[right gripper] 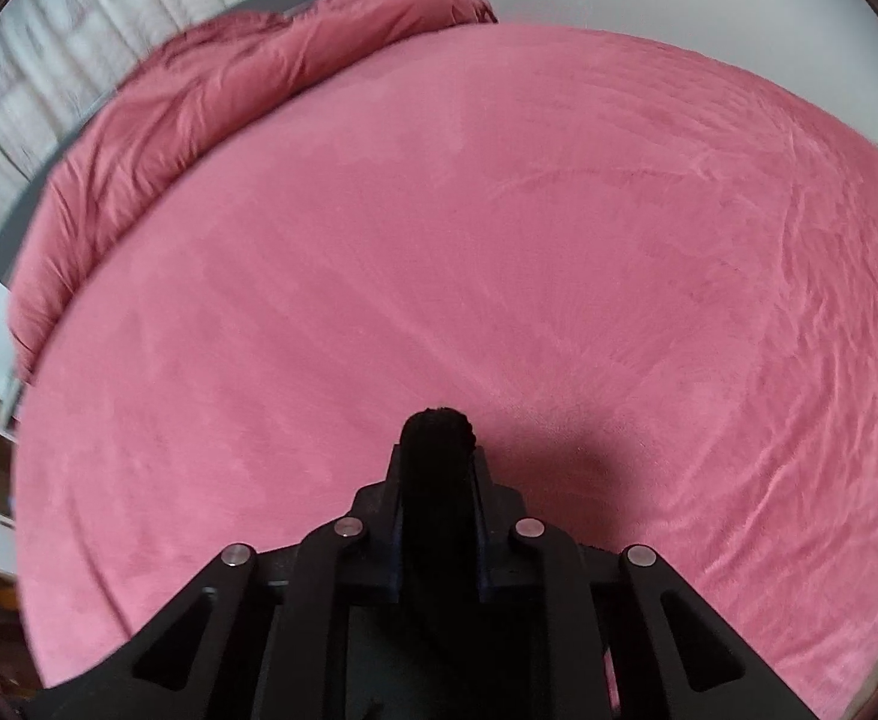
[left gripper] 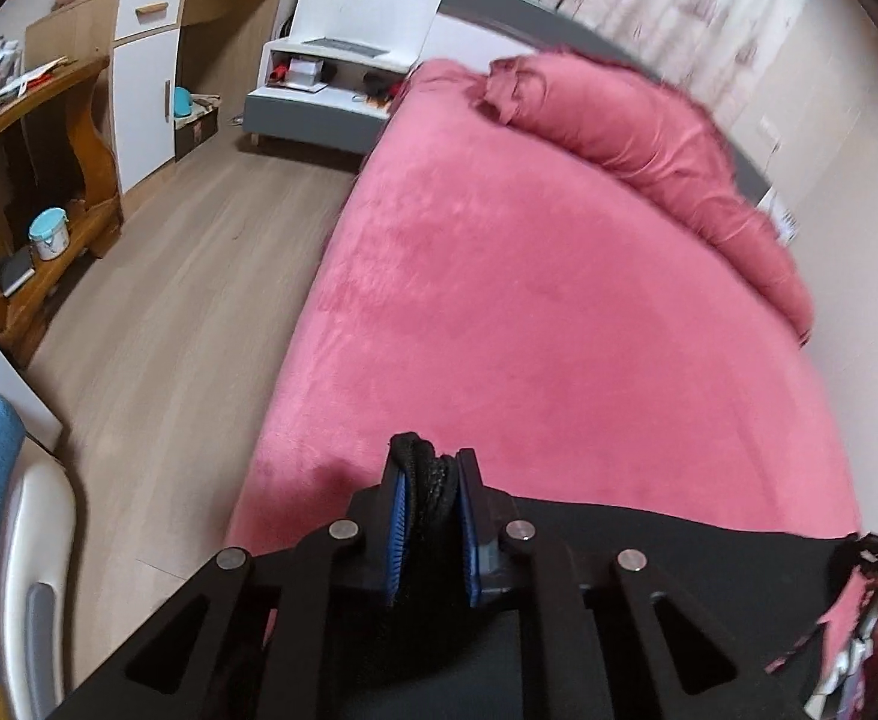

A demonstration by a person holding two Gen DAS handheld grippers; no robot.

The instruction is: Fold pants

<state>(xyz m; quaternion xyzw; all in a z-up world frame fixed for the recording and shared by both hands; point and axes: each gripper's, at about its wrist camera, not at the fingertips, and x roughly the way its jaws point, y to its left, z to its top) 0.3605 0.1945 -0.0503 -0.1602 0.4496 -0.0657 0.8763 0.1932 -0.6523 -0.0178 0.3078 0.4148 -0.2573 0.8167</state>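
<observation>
Here both the left gripper (left gripper: pixel 432 474) and right gripper (right gripper: pixel 437 450) pinch black pants (left gripper: pixel 649 546), mostly hidden behind them.

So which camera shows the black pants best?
The left wrist view. There the black pants spread across the pink bed, with a bunched edge pinched in the left gripper. The right wrist view shows only a dark wad of them clamped in the right gripper.
</observation>
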